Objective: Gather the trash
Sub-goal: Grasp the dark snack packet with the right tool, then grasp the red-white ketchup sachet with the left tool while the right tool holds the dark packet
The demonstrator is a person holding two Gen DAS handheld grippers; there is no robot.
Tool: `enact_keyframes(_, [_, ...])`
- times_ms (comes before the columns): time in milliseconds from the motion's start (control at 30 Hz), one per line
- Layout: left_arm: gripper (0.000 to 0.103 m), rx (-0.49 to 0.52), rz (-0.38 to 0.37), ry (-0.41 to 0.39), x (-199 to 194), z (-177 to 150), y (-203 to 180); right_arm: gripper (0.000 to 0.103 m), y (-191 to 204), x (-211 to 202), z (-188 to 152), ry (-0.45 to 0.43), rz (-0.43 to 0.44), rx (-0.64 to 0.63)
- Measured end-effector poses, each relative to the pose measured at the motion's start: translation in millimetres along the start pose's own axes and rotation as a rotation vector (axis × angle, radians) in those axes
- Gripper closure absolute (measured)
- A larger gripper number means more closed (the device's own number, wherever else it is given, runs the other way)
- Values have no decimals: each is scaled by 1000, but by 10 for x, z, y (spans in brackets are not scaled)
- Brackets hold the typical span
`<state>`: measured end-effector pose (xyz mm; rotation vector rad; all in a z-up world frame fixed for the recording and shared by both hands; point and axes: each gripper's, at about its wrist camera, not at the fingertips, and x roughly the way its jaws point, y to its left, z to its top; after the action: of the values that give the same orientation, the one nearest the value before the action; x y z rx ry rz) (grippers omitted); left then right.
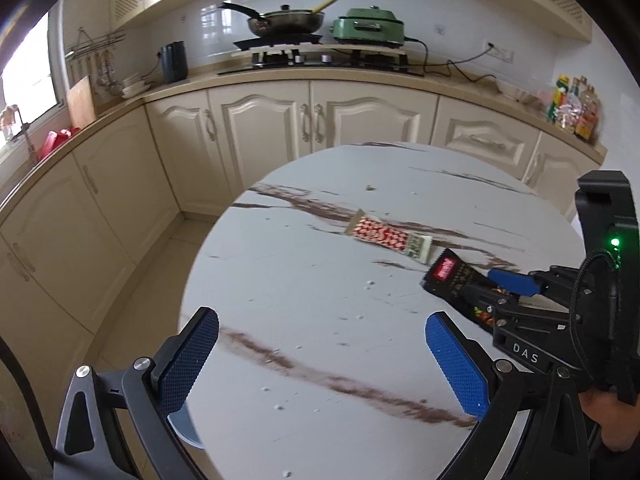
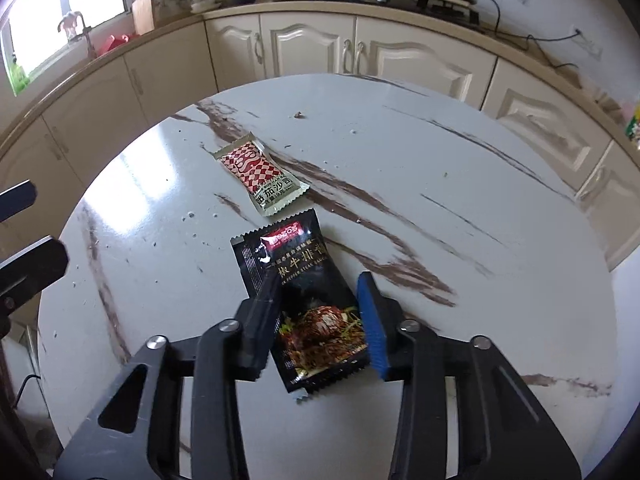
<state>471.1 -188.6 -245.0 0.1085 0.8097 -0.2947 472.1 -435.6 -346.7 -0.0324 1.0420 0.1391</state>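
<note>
A black steak-sauce packet (image 2: 308,280) lies flat on the round marble-look table (image 2: 440,160). My right gripper (image 2: 318,280) is shut on it, one pad against each long side. In the left wrist view the same packet (image 1: 448,276) sticks out of the right gripper (image 1: 480,286) at the right. A red-and-white checkered sauce packet (image 2: 256,172) lies just beyond it, untouched, and is also visible as the checkered packet (image 1: 386,236). My left gripper (image 1: 324,360) hangs open over the table's near left part with nothing between its fingers.
Small crumbs (image 2: 298,115) dot the tabletop. Cream cabinets (image 1: 260,128) and a counter curve around behind the table. On the counter stand a pan on the stove (image 1: 286,20), a green cooker (image 1: 370,26) and bottles (image 1: 576,108) at the far right. The floor (image 1: 160,280) drops off at the left.
</note>
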Motion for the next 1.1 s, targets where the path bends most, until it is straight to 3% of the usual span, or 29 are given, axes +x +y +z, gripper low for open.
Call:
enact_keyframes(33, [1,4,-11,11,32,26,-20,85,-28,-24,0,-8,2,4])
enact_keyframes(133, [1,11,-27,40,154,158,-100,97,-116,-85,-5,-21,35,25])
enact_keyframes(433, [1,-14,-141,139,652,525,-291,100,-466,-158,14,-70,-6,103])
enact_keyframes(633, [1,-38,-128,242,1151,764,-424,100,-744,-134,69,-82,-25,174])
enact_keyframes(700, [1,-71,-88,296,1349,798,-456,100,-771,-109,76,-83,-16,189])
enact_keyframes(900, [1,-111,-30,291,1550,940,-481,100,-775,-28,89,-74,-4,182])
enact_keyframes(1100, [9,-20,13,279,1619,923,-622,99,-795,-22,107,-68,10,184])
